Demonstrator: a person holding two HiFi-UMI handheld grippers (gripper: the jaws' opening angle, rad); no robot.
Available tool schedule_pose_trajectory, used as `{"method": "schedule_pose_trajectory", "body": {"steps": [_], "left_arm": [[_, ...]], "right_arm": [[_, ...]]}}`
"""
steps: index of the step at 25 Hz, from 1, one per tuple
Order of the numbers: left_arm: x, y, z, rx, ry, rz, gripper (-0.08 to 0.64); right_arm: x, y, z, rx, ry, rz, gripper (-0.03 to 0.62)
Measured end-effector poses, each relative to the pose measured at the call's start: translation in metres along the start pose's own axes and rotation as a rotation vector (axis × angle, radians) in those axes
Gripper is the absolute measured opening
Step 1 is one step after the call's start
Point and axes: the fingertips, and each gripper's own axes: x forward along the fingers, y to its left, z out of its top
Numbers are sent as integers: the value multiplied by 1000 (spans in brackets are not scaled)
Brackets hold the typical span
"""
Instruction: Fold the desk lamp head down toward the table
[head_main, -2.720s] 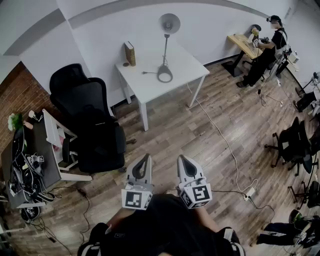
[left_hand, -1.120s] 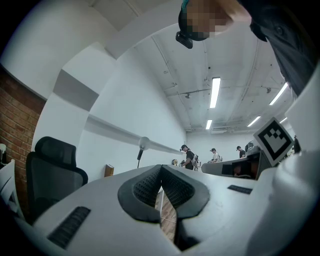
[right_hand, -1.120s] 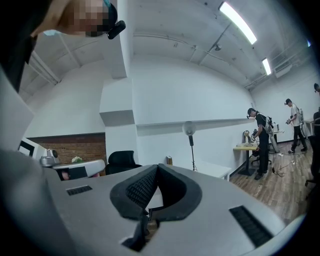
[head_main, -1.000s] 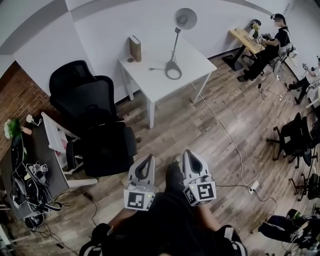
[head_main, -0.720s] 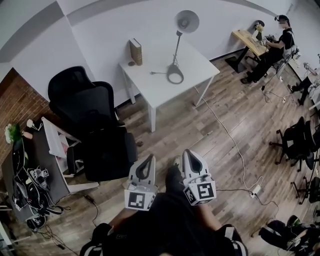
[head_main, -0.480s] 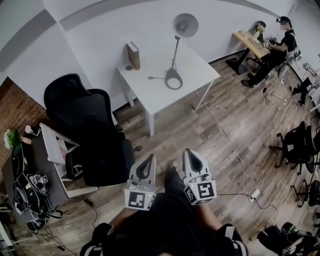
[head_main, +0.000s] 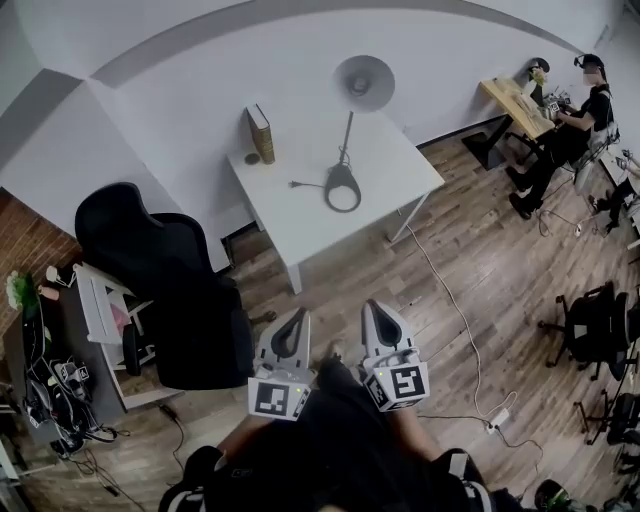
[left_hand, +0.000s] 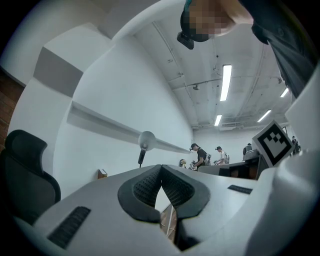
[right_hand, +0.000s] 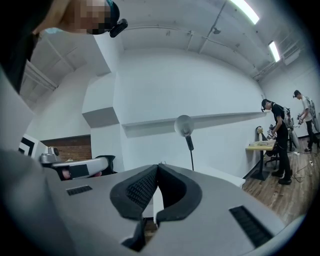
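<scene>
A grey desk lamp stands on the white table (head_main: 392, 175) ahead. Its round base (head_main: 342, 188) is near the table's middle, the thin stem (head_main: 346, 140) is upright, and the head (head_main: 363, 82) is raised high. The lamp head also shows far off in the left gripper view (left_hand: 146, 139) and the right gripper view (right_hand: 183, 125). My left gripper (head_main: 296, 313) and right gripper (head_main: 372, 305) are side by side over the wooden floor, well short of the table. Both are shut with nothing between the jaws, as seen for the left gripper (left_hand: 161, 166) and the right gripper (right_hand: 158, 165).
A book (head_main: 261, 132) stands at the table's back left. Black office chairs (head_main: 165, 270) and a cluttered side desk (head_main: 45, 340) are at the left. A cable (head_main: 450, 290) runs across the floor to a power strip (head_main: 497, 415). A person (head_main: 570, 120) sits at a far desk.
The table and lamp have come nearer and sit lower in the head view. Both grippers have stayed shut and side by side, carried forward toward the table.
</scene>
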Motion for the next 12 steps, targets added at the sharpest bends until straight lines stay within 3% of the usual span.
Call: {"method": "schedule_pose_trajectory", "body": {"steps": [12], "left_arm": [[113,-7,4,68,-9,47,25]], "right_arm": [[83,-98,22,7,-14,106,11]]}}
